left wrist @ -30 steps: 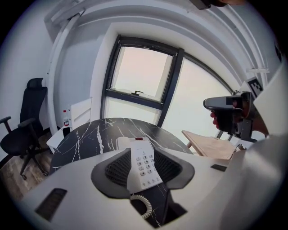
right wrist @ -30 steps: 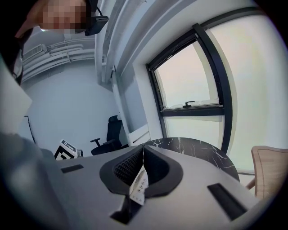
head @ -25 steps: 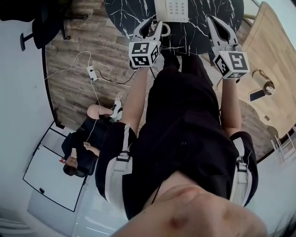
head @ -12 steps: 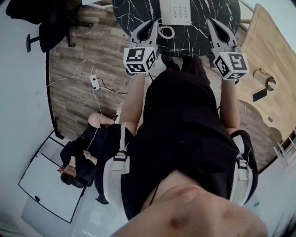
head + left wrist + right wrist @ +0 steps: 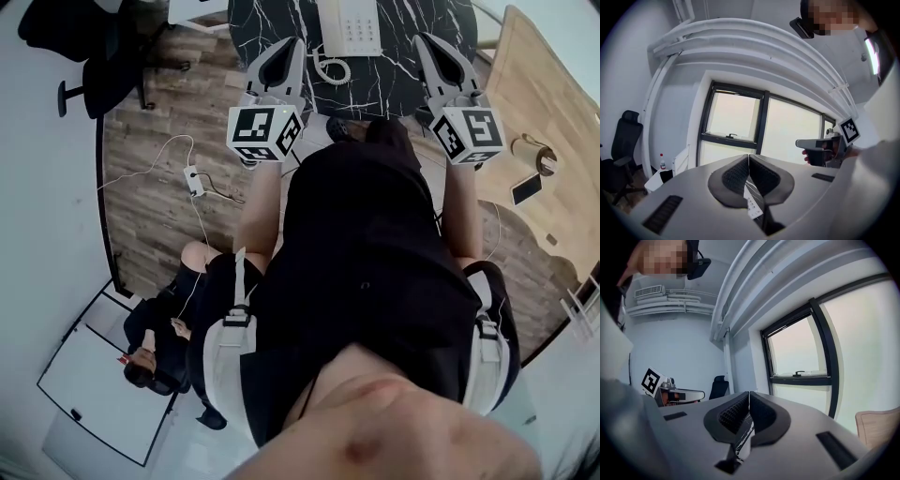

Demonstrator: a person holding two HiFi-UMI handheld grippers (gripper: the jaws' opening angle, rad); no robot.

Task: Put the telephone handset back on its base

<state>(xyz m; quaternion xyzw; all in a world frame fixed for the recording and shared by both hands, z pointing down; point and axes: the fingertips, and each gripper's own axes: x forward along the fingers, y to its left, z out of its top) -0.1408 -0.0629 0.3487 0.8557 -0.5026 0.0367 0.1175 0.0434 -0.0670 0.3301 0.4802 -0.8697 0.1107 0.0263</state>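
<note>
My left gripper (image 5: pixel 284 52) has just closed its jaws: pads together, nothing between them. My right gripper (image 5: pixel 433 49) is also closed and empty. The telephone (image 5: pixel 349 21) sits on the black table (image 5: pixel 403 66) ahead. I cannot tell whether the handset is seated. I judge the task either finished or not begun. If not begun, I must open a gripper and reach forward.

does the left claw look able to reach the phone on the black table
Probably yes: the left claw hangs close beside the phone, with only its curly cord between. Its jaws have just closed on nothing, so they must reopen first.
</note>
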